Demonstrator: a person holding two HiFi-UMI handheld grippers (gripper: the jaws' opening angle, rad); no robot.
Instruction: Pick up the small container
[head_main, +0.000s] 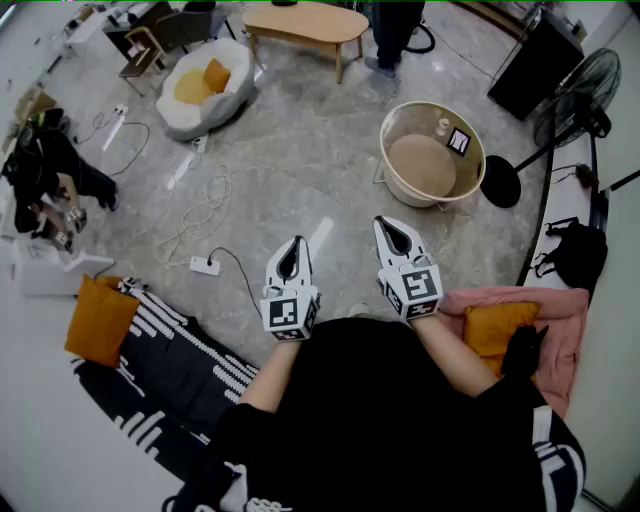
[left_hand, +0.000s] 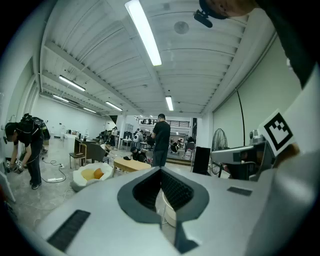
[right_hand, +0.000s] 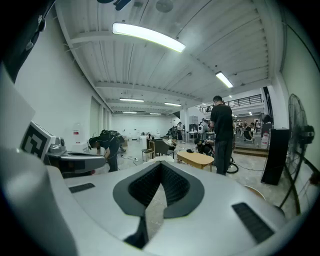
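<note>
held on the near side of the round cream tub (head_main: 393, 178), well apart from it — left gripper (head_main: 293, 245) and right gripper (head_main: 393, 228), both closed tip to tip, empty. small pale container (head_main: 443, 127) seemingly inside that tub, near its far wall. likely to topple if nudged by jaws not opened first.
</note>
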